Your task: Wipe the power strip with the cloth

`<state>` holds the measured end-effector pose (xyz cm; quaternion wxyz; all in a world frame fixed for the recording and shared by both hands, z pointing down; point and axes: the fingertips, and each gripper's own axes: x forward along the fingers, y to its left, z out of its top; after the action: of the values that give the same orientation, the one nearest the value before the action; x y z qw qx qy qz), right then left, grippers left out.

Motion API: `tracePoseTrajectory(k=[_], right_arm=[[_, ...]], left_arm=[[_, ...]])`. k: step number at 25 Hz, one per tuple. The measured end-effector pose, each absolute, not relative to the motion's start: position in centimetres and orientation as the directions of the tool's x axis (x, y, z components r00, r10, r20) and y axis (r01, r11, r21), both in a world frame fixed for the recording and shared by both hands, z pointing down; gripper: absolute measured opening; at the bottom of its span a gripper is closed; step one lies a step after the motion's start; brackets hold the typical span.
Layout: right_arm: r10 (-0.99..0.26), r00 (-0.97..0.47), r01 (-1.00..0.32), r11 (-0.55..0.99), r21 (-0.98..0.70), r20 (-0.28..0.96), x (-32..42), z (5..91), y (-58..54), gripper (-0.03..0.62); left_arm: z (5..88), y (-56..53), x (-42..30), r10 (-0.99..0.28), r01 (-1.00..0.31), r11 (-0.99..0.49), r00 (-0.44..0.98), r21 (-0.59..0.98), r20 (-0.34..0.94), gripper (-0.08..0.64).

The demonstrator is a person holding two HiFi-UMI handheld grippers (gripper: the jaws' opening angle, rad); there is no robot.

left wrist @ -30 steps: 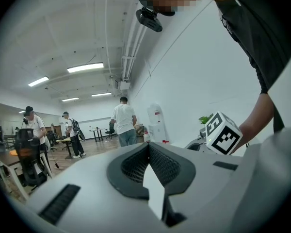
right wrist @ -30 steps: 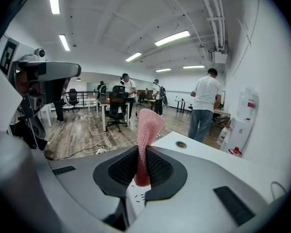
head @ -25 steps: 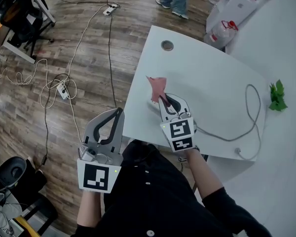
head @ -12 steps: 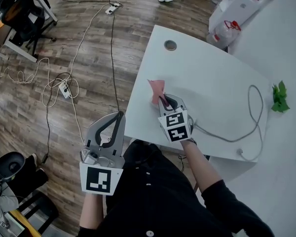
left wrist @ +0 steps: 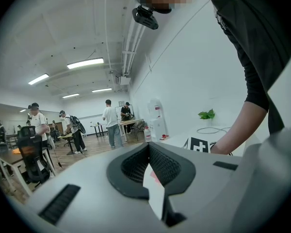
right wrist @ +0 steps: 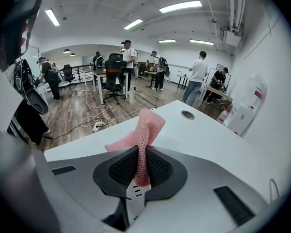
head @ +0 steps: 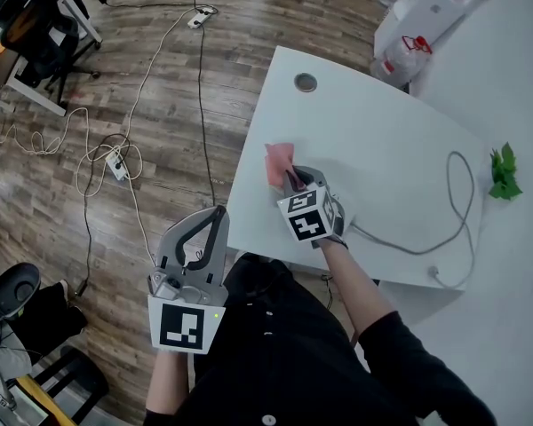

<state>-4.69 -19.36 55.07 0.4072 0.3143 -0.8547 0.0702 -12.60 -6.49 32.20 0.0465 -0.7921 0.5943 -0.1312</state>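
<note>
Right gripper point(head: 290, 178) pinching pink cloth point(head: 279, 160) near white table's point(head: 382, 131) 9 o'clock edge, power strip not discernible beneath, grey cable point(head: 400, 250) trailing toward 3 o'clock, left gripper point(head: 216, 213) pressed together, empty, off-table at 7 o'clock.

Cloth point(head: 278, 162) at worktop point(head: 382, 140) left edge, ahead of right gripper point(head: 289, 177). Cable point(head: 469, 211) lies to the right. Left gripper point(head: 217, 213) off worktop, left.

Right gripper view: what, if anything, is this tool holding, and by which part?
The pink cloth, pinched at its lower end by the right tool; the rest sticks up.
</note>
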Motion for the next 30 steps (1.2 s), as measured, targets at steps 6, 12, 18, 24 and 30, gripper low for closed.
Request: tracePoseTrajectory(k=[6,12,18,24,30], right_arm=[[-0.478,-0.442,-0.593,0.791,0.152,0.759,-4.2,55.6,-19.4,0.061],[-0.49,-0.421,-0.614,0.774,0.158,0.764,-2.9,56.0,-19.1,0.061],[-0.511,-0.386,-0.656,0.737,0.161,0.768,-0.7,56.0,-18.9,0.061],[-0.532,-0.341,-0.7,0.694,0.169,0.775,2.1,56.0,-18.5,0.061],[-0.551,-0.294,-0.737,0.651,0.181,0.781,4.8,55.7,-18.1,0.061]], left_arm=[[32.2,-6.6,-12.4,-0.949,-0.924,-0.307,0.278,-0.226,0.152,0.014],[32.6,-6.7,-11.5,-0.939,-0.913,-0.339,0.311,-0.228,0.149,0.014],[32.6,-7.2,-10.2,-0.92,-0.893,-0.389,0.365,-0.226,0.142,0.014],[32.7,-7.6,-8.9,-0.9,-0.875,-0.434,0.411,-0.216,0.143,0.014],[32.3,-8.1,-7.6,-0.877,-0.85,-0.48,0.46,-0.217,0.135,0.014]])
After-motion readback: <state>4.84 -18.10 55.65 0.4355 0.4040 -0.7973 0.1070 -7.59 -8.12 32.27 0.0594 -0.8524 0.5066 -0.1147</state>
